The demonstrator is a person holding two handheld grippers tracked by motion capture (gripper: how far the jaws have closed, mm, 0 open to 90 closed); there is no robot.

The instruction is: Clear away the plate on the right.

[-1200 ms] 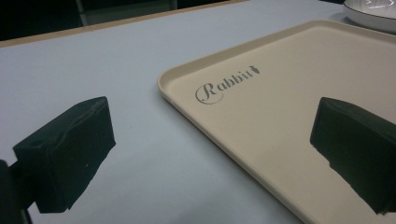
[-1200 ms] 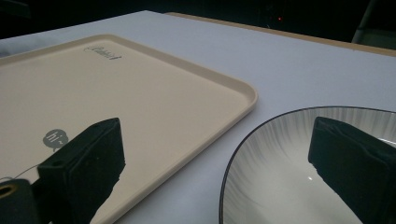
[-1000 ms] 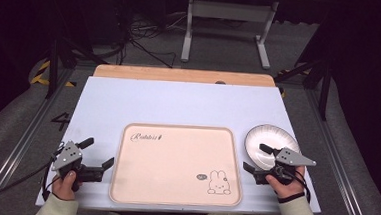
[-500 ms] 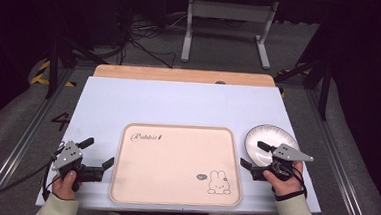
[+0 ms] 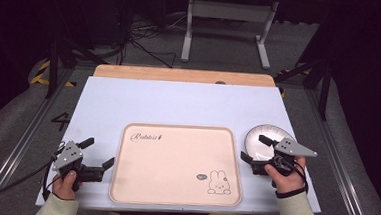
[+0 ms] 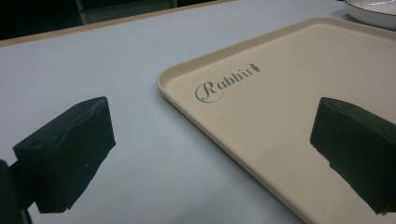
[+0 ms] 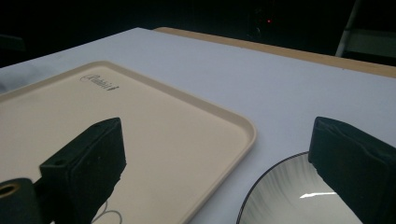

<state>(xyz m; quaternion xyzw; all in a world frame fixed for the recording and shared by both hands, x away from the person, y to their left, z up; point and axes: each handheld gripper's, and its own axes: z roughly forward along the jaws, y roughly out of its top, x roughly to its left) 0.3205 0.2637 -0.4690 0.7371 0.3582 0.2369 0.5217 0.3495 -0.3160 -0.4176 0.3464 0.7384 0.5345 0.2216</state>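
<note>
Both pairs of fingers stand wide apart and hold nothing. On the left gripper [image 5: 95,154], one black finger [image 6: 65,151] hangs over the bare white table [image 5: 178,104] and the other over the near left part of the cream tray [image 5: 175,161], so the tray's left edge runs between them. On the right gripper [image 5: 253,149], one finger [image 7: 86,163] is above the tray's right side and the other [image 7: 355,163] above the plate [image 5: 266,139], with the tray's right rim and a strip of table in the gap. The tray lies flat in the middle of the table's near half, printed with the word "Rabbit" and a small rabbit drawing. The white, dark-rimmed plate sits just beside the tray's right edge, apart from it. A hand [image 5: 66,182] grips the left gripper near the table's front left corner; the other hand [image 5: 287,178] holds the right gripper just in front of the plate.
</note>
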